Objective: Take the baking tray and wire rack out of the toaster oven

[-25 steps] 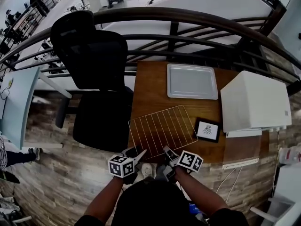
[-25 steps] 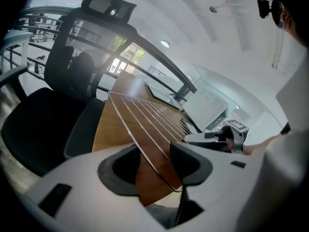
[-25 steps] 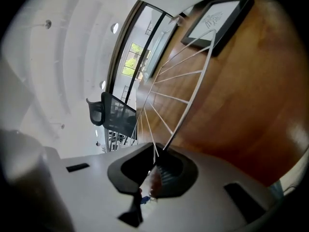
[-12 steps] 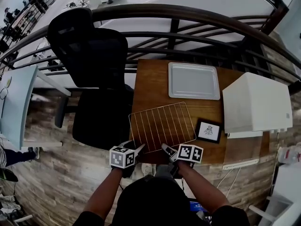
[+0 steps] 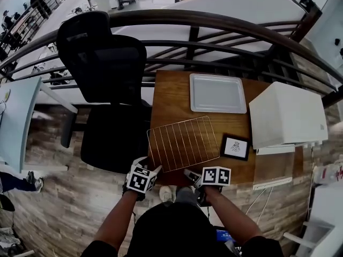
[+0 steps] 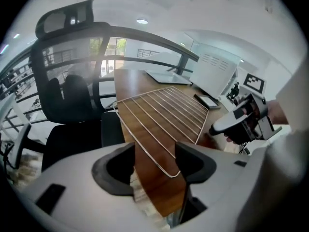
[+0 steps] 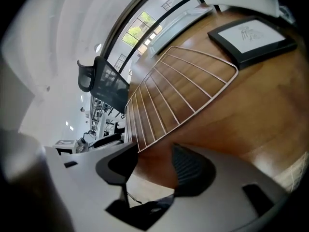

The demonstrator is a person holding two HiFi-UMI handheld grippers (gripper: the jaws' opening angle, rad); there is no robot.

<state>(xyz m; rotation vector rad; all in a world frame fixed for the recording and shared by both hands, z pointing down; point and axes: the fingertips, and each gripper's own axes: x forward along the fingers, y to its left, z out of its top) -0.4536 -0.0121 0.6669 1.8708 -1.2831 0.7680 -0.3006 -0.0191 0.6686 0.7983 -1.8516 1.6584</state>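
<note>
Black office chair point(image 5: 110, 90) beside wooden table point(image 5: 171, 100) — framed picture point(image 5: 236, 146) on it.

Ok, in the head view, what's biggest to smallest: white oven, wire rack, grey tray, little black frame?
White box-shaped toaster oven
Golden wire rack, only slightly bigger-looking than the
flat grey metal baking tray
Small black picture frame

We find no readable words or numbers, only black-and-white square patterns on the left cube point(image 5: 140, 181) and right cube point(image 5: 215, 176), and a faint drawing on the framed card point(image 5: 235, 146).

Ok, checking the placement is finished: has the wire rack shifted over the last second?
Yes, slightly: the wire rack slid up-frame, closer to the baking tray.
</note>
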